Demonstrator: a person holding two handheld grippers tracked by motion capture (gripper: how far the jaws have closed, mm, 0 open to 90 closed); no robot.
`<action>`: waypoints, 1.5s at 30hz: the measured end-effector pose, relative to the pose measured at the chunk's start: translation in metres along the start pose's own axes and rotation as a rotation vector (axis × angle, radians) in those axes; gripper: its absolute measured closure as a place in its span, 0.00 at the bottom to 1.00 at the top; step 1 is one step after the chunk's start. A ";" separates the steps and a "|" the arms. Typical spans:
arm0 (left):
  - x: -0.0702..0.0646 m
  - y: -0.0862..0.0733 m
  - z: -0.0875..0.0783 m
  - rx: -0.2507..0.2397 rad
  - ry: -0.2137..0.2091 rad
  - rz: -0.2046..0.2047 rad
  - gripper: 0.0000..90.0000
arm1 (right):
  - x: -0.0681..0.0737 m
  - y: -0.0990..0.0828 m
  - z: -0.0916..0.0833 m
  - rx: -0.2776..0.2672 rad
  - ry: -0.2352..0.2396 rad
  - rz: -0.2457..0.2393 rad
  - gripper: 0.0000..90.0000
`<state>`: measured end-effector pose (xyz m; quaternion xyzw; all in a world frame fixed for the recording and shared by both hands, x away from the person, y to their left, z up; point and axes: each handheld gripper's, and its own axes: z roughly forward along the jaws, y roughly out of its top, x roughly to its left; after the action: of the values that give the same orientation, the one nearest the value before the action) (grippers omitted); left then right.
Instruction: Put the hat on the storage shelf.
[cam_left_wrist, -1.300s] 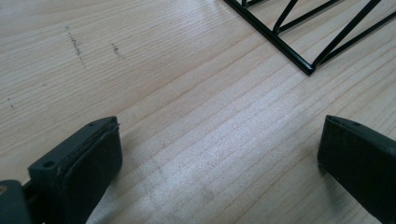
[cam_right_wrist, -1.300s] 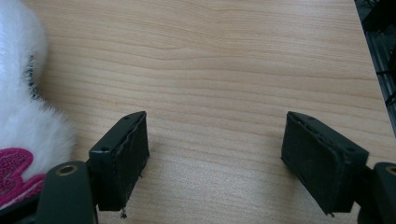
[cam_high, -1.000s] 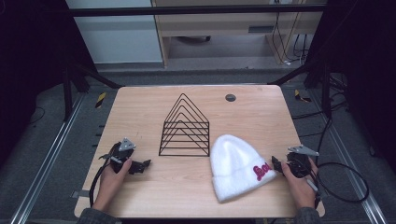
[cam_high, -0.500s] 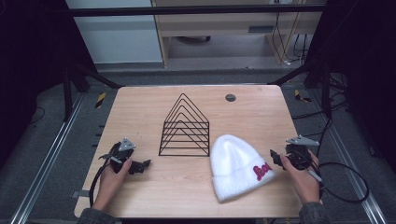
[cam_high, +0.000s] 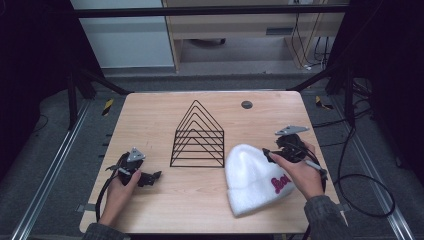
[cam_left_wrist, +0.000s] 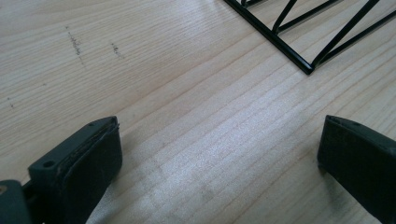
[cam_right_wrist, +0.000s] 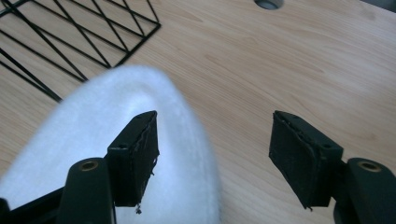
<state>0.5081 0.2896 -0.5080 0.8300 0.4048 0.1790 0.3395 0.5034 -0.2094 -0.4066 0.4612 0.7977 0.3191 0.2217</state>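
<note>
High view: a light wooden table (cam_high: 165, 112) with rounded corners. Item one, a black wire rack of nested triangular frames (cam_high: 197, 136), stands at the table's middle. Item two, a white fuzzy knit beanie with a folded cuff and red lettering (cam_high: 252, 177), lies flat just to the right of the rack and near the table's front edge, cuff toward the person. Item three, a small dark round grommet (cam_high: 246, 104), is set into the table top behind the rack. The left gripper (cam_high: 156, 176) rests low at the table's front left, held in the person's left hand (cam_high: 119, 192), well apart from the beanie. The right gripper (cam_high: 266, 154) hangs at the beanie's far right edge, held in the right hand (cam_high: 300, 172).

Left gripper view: both black jaws spread wide over bare wood, nothing between them; a corner of the rack (cam_left_wrist: 306, 39) sits ahead at upper right.

Right gripper view: the jaws stand apart and grasp nothing, having just been closing somewhat. The beanie (cam_right_wrist: 116, 140) lies under and beside the left-hand jaw; bare table shows between the two pads. The rack (cam_right_wrist: 74, 37) is at upper left, the grommet (cam_right_wrist: 268, 3) at the top edge.
</note>
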 end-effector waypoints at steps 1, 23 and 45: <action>0.000 0.000 0.000 0.000 0.000 0.000 0.00 | 0.003 0.004 0.003 0.004 0.009 -0.009 0.37; 0.000 0.000 0.000 0.000 -0.005 0.005 0.00 | 0.024 0.035 0.064 0.121 0.086 -0.048 0.44; 0.001 0.000 0.000 0.000 -0.005 0.008 0.00 | 0.022 0.020 0.099 0.260 0.159 -0.044 0.86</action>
<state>0.5082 0.2903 -0.5079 0.8321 0.4004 0.1785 0.3399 0.5690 -0.1523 -0.4630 0.4418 0.8572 0.2437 0.1028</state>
